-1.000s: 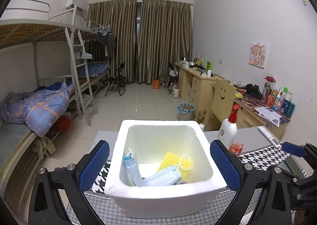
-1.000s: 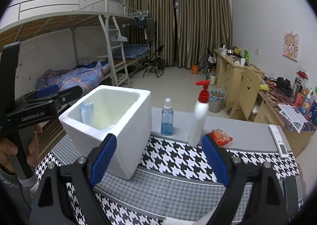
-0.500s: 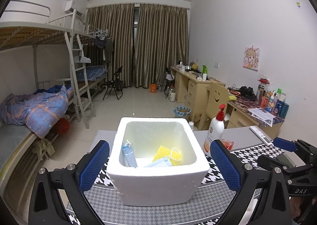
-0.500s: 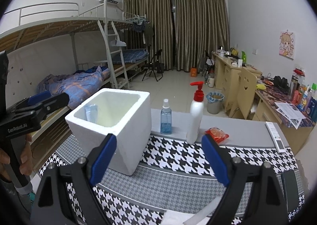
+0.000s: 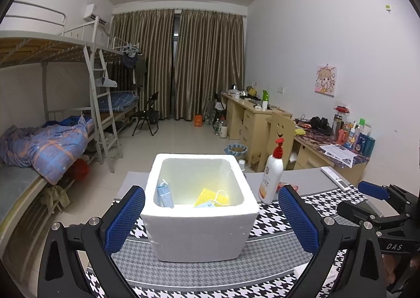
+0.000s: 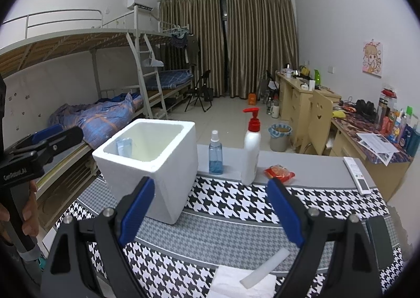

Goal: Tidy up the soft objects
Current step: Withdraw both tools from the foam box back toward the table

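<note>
A white foam box [image 5: 199, 221] stands on the houndstooth table cloth [image 5: 273, 221]. Inside it lie blue face masks [image 5: 164, 194] and a yellow sponge [image 5: 207, 195]. My left gripper [image 5: 211, 215] is open, its blue pads wide on either side of the box and short of it. My right gripper [image 6: 210, 208] is also open with nothing between its pads; the foam box [image 6: 155, 166] sits ahead to its left. A white cloth [image 6: 236, 282] with a white foam strip [image 6: 265, 267] lies at the near table edge below the right gripper.
A red-pump lotion bottle [image 6: 251, 148], a blue spray bottle [image 6: 215, 153], a red snack packet [image 6: 279, 171] and a white remote [image 6: 357, 174] sit behind on the grey table [image 6: 309, 164]. A bunk bed [image 5: 52, 124] stands left, desks [image 5: 252, 116] right.
Both grippers have drawn back from the foam box, which now looks smaller and farther. The lotion bottle has come fully into the left wrist view. Both stay open.
</note>
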Demonstrator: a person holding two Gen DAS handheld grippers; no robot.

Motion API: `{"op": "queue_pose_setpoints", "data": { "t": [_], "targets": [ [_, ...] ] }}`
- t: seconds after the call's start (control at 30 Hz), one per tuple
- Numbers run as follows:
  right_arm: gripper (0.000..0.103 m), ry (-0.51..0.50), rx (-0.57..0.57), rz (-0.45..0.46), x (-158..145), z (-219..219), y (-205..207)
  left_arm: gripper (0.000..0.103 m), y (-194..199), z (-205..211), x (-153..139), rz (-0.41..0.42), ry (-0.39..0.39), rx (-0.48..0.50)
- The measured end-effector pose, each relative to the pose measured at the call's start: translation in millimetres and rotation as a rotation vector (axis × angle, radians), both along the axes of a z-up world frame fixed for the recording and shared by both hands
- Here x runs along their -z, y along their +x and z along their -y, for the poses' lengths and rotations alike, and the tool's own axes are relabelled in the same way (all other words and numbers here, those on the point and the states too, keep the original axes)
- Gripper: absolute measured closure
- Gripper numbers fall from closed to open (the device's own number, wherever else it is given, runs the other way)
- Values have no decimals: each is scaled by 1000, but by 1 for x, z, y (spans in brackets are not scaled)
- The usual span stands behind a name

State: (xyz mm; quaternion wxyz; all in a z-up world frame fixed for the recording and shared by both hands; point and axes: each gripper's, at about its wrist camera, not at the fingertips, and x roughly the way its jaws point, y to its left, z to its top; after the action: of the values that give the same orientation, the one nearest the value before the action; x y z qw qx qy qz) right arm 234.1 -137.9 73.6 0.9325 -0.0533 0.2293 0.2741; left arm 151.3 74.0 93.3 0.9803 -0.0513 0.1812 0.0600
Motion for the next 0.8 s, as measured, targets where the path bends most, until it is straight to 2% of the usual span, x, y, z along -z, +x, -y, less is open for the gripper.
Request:
{"op": "queue_pose_setpoints", "data": {
  "t": [0.4, 0.8],
  "targets": [
    [13, 12, 36, 16, -1, 14, -19, 1, -22, 17, 0, 20, 15, 27],
    [13, 25, 75, 14, 13, 28, -22, 1, -17, 40, 16, 19, 31, 81]
  ]
}}
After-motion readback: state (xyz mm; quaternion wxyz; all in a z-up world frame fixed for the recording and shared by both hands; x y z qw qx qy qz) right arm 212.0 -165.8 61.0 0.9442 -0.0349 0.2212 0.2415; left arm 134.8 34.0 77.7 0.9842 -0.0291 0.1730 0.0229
